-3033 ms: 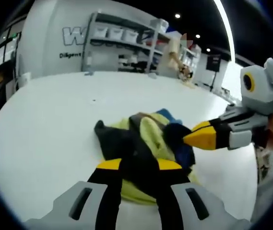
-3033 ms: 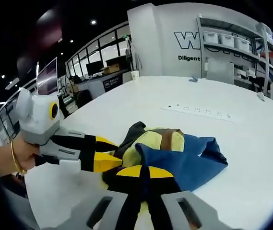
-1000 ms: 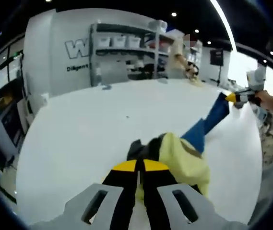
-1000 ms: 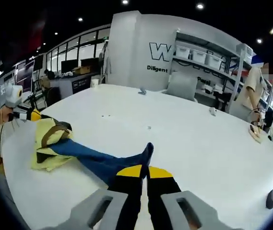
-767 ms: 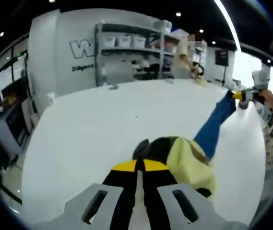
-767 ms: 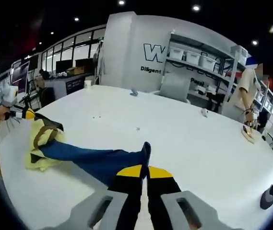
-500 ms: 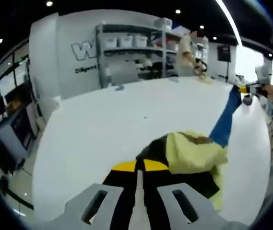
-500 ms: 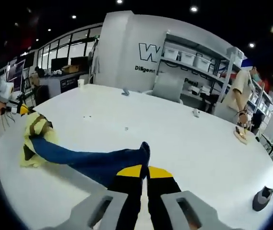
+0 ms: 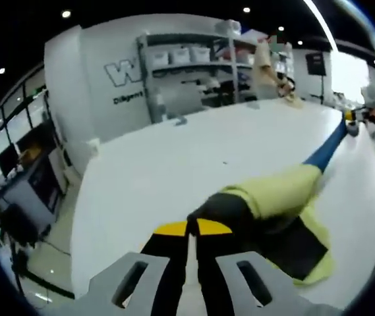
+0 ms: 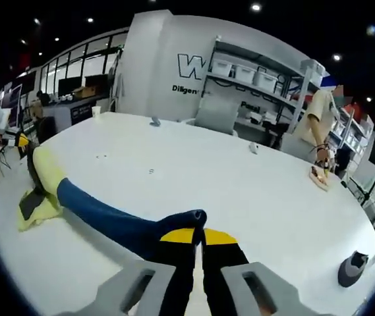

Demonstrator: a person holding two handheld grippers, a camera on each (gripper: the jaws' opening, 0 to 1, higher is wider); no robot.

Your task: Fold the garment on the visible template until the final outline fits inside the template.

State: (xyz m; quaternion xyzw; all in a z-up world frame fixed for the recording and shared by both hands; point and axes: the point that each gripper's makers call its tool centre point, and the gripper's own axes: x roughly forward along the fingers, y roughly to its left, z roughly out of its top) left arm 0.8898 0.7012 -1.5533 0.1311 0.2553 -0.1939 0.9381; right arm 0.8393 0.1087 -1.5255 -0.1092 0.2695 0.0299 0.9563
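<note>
A garment [image 9: 276, 204] of yellow, black and blue cloth is stretched taut between my two grippers above a white table [image 9: 174, 164]. In the left gripper view my left gripper [image 9: 192, 228] is shut on its black end, and the yellow part runs right into a blue strip [image 9: 325, 150] that reaches the far right gripper [image 9: 349, 116]. In the right gripper view my right gripper [image 10: 192, 235] is shut on the blue end [image 10: 118, 222]; the cloth runs left to the yellow part [image 10: 42, 172] and the left gripper [image 10: 17, 140]. No template outline can be made out on the table.
A person [image 10: 322, 131] stands at the table's far side by shelving [image 10: 256, 85] with white bins. A dark object [image 10: 353, 268] sits near the table's right edge. A small item [image 10: 155, 122] lies far back. Desks and monitors [image 9: 22, 191] stand beyond the left edge.
The two grippers have drawn apart, pulling the bunched garment out into a long taut strip. Both stay shut on it.
</note>
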